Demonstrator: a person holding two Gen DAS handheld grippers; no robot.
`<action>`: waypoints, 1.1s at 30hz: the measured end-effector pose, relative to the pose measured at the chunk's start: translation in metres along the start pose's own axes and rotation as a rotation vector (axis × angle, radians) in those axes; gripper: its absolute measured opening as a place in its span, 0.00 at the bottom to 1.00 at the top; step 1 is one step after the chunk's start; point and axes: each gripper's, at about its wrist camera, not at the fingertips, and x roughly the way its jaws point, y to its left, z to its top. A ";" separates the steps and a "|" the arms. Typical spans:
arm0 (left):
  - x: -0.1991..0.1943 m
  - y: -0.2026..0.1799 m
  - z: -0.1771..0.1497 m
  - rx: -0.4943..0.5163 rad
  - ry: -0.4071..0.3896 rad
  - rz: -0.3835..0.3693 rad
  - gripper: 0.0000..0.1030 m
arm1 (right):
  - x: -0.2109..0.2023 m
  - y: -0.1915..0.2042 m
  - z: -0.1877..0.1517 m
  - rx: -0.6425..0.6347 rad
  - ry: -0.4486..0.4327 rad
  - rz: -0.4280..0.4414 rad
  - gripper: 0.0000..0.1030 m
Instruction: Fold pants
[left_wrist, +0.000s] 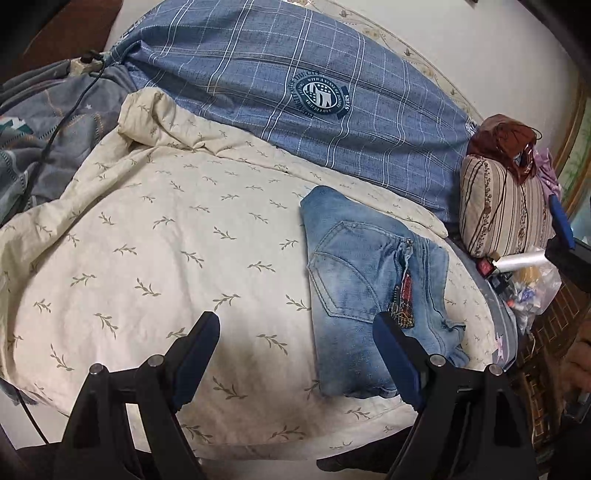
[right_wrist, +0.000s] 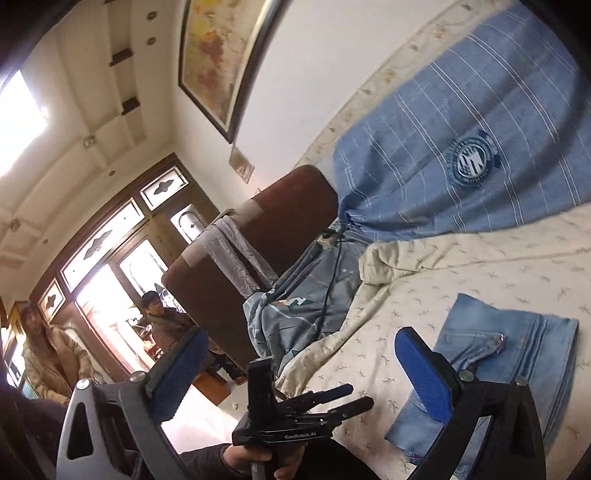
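Note:
The light blue jeans (left_wrist: 369, 291) lie folded into a compact rectangle on the cream leaf-print quilt (left_wrist: 155, 258), back pocket up. My left gripper (left_wrist: 297, 338) hovers open just in front of them. Its right finger overlaps their near left edge and nothing is between the pads. In the right wrist view my right gripper (right_wrist: 303, 356) is open and empty, tilted and lifted off the bed, with the jeans (right_wrist: 517, 369) behind its right finger. A hand holds the left gripper (right_wrist: 356, 397) low in that view. At the left wrist view's right edge shows one blue finger (left_wrist: 562, 223) of the right gripper.
A blue plaid bolster (left_wrist: 295, 96) lies behind the quilt, and a striped cushion (left_wrist: 506, 206) and a bag of small items (left_wrist: 528, 284) are at the right. A grey-blue blanket (left_wrist: 44, 147) with a black cable lies left. A brown chair (right_wrist: 258, 236) and two people (right_wrist: 162, 321) are beyond the bed.

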 end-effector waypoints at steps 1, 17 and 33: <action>0.000 0.001 -0.001 -0.005 0.000 -0.002 0.83 | 0.000 0.004 0.000 -0.011 0.003 -0.007 0.99; 0.000 0.017 -0.002 -0.057 -0.006 0.030 0.83 | 0.013 0.027 -0.006 -0.196 0.016 -0.192 0.99; -0.010 0.035 -0.010 -0.097 -0.023 0.084 0.83 | 0.038 0.089 -0.015 -0.528 -0.059 -0.332 0.99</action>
